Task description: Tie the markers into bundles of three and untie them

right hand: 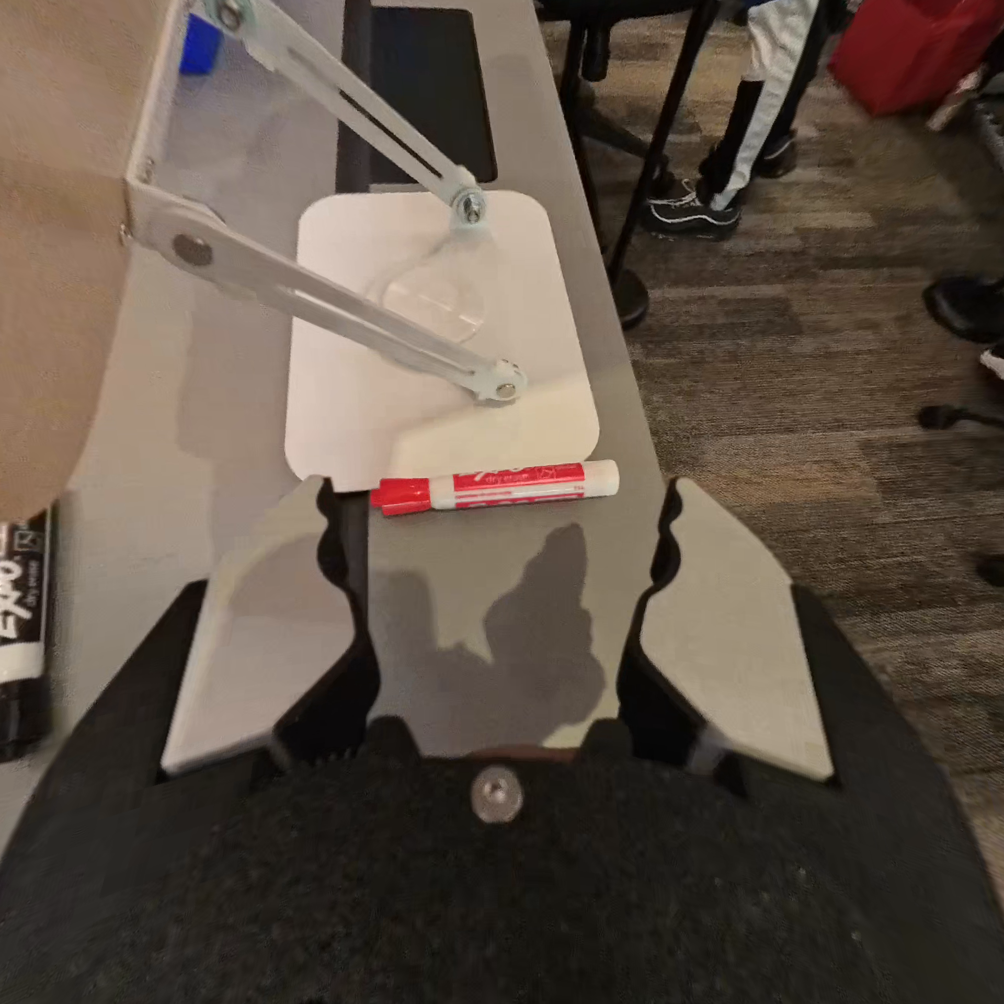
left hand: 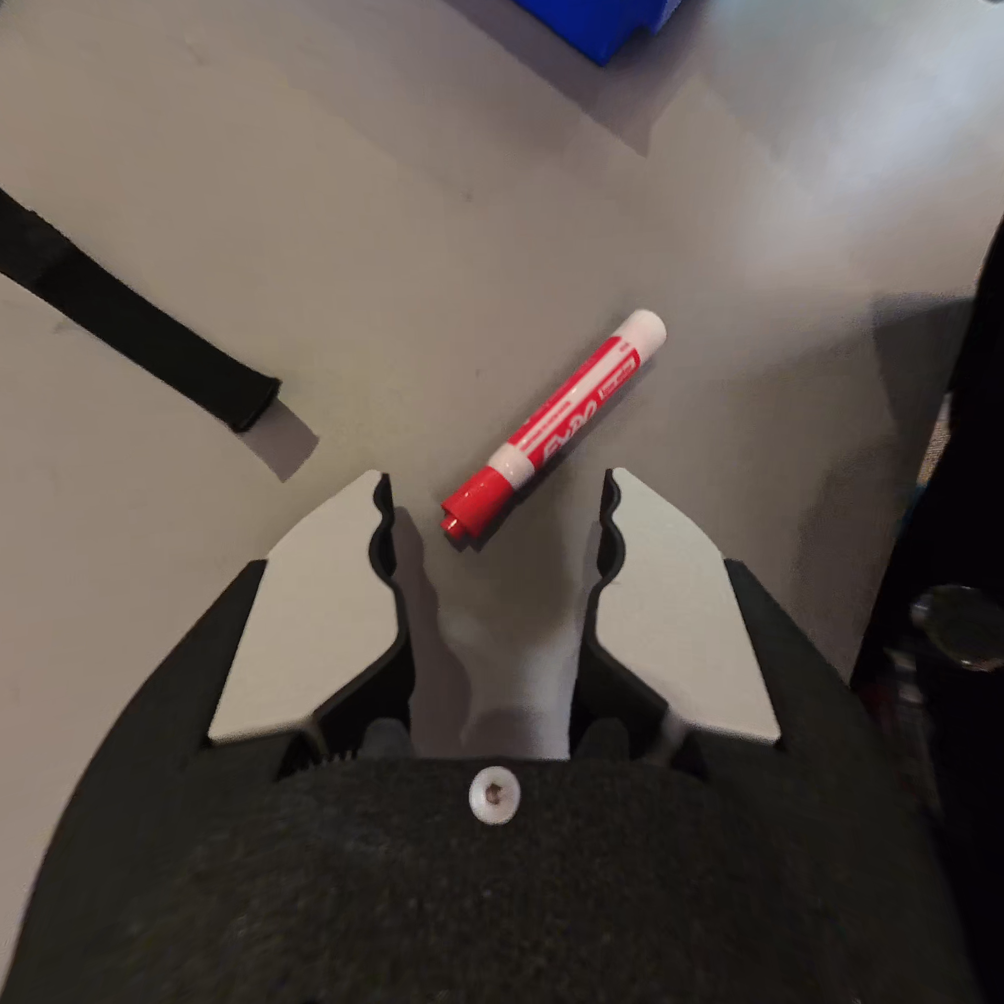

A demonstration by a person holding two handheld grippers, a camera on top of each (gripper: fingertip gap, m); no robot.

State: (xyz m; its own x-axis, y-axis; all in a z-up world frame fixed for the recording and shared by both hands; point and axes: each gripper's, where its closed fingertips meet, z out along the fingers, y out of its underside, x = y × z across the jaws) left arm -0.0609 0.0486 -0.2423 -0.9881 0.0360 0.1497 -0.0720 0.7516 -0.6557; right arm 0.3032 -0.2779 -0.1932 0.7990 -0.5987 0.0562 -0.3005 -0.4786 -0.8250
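Observation:
A red-capped white marker (left hand: 551, 429) lies slantwise on the grey table just ahead of my left gripper (left hand: 497, 478), which is open and empty above the table. A black strap (left hand: 136, 320) lies flat at the left. In the right wrist view a red marker (right hand: 497, 486) lies crosswise just beyond my right gripper (right hand: 497, 486), which is open wide and empty. A black marker (right hand: 22, 630) lies at the left edge of that view.
A blue box (left hand: 592, 22) stands at the far edge. A white stand base plate (right hand: 440, 337) with jointed white arms (right hand: 326, 299) sits behind the red marker. The table's right edge drops to carpet, where chair bases and a person's shoes (right hand: 695, 209) show.

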